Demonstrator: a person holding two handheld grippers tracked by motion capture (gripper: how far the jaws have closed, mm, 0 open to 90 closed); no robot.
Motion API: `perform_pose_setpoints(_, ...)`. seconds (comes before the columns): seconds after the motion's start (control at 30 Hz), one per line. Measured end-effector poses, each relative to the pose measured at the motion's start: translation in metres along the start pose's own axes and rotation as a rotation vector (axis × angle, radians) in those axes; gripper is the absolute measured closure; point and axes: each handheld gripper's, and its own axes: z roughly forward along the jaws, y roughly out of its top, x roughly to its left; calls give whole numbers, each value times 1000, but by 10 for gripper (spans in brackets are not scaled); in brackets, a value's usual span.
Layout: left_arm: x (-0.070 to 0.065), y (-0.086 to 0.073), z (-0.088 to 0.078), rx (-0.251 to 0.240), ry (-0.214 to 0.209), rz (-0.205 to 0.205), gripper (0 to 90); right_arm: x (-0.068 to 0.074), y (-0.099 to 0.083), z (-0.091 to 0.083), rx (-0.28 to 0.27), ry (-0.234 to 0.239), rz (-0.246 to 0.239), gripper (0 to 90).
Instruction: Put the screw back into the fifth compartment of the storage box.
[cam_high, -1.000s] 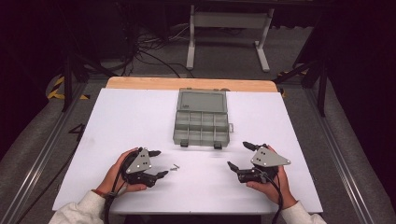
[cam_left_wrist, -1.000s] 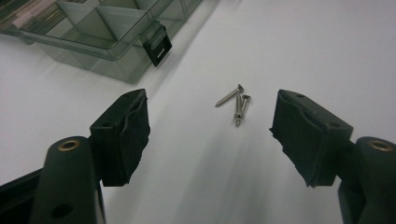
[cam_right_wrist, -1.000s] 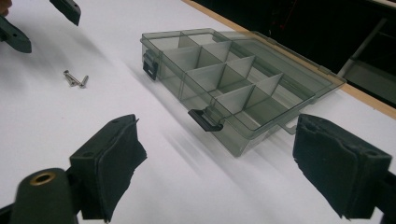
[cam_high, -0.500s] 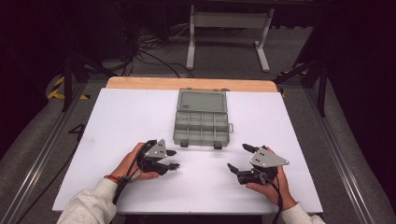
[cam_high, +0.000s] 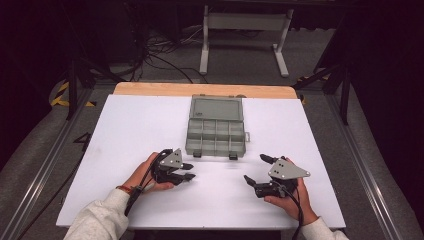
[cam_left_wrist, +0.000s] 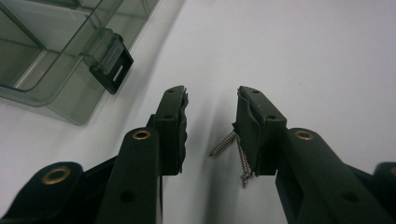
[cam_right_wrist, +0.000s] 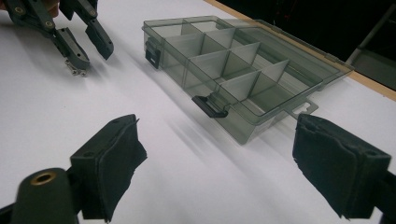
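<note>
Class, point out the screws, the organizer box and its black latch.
screws (cam_left_wrist: 236, 151), left gripper view, shanks beside the right pad
box (cam_high: 216, 125), high view, divider wall
latch (cam_right_wrist: 210, 106), right gripper view, its top

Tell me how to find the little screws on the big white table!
Start at the see-through compartment box lying open in the middle of the white table, then look nearer the person, to its left. There the left hand-held gripper has just been closing its black jaws around two screws without pinching them. They are the thin, shiny, threaded metal bits.
</note>
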Motion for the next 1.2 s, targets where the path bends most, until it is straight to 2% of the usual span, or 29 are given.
perform_pose_setpoints(0.1,0,-1,-3,-2,-5,-8,633,0,0,-1,1,-2,-5,152)
perform_pose_setpoints(0.13,1,-2,-1,2,7,-11,638,0,0,-1,-2,0,-5,152)
perform_pose_setpoints(0.23,1,-2,3,16,-5,-5,649,-1,0,-1,-4,-2,-2,152)
perform_pose_setpoints(0.37,0,-1,6,29,11,-8,677,0,0,-1,-2,-1,-5,153)
perform_pose_setpoints(0.5,1,-1,6,29,5,-9,686,0,1,-1,0,4,-3,153)
perform_pose_setpoints(0.67,2,0,8,29,-12,-25,753,1,1,0,-1,10,-7,153)
perform_pose_setpoints(0.8,4,2,9,31,-8,-37,795,0,1,-1,-3,14,-1,153)
perform_pose_setpoints(0.83,4,3,9,38,-8,-48,798,0,1,-1,-2,14,2,153)
perform_pose_setpoints(1.07,5,5,12,41,12,-40,753,0,1,-1,-3,16,1,152)
perform_pose_setpoints(1.2,6,6,13,38,12,-51,785,0,1,-1,0,20,3,152)
